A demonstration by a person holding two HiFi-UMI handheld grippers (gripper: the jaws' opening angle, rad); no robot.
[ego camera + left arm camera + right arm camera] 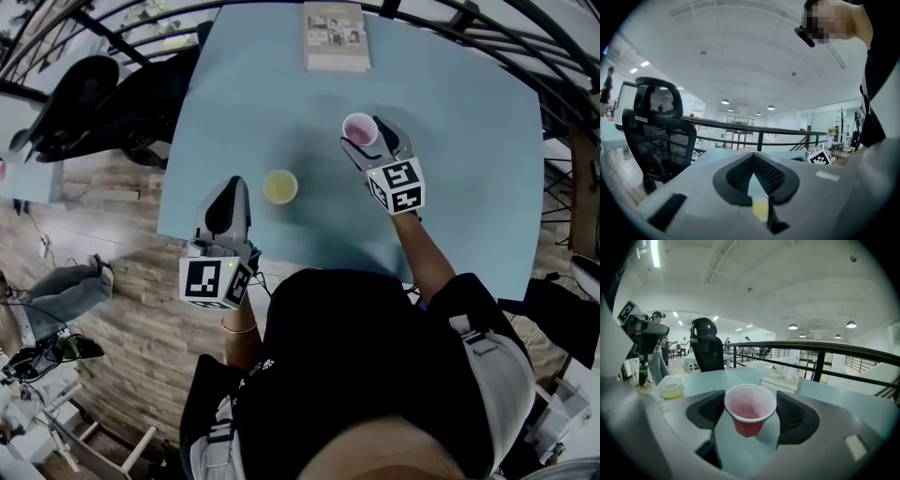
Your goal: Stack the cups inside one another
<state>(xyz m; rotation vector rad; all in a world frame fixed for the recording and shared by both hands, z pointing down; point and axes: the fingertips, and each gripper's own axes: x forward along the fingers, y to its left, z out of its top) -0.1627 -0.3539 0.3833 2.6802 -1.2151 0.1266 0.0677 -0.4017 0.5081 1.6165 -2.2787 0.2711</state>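
The right gripper point(367, 141) sits in the upper middle of the head view, right of centre. Its jaws are closed to the width of a red cup point(358, 127), with a pad against the rim on each side. In the right gripper view this cup fills the centre of the frame, upright, its mouth open toward the camera. The inside is pale pink and there is nothing in it.

A yellow cup point(280, 187) stands upright on the light blue table point(469, 141), near the middle of the head view, lower and to the left of the red cup and apart from it. It holds nothing that can be seen.

The left gripper point(230, 192) is at the lower left of the table, just left of the yellow cup and not touching it. In the left gripper view its jaws meet at the tips with nothing between them, and the yellow cup shows low in the frame through the gap behind the tips.

A flat book point(335, 37) lies at the table's top edge. A black office chair point(103, 103) stands at the upper left.
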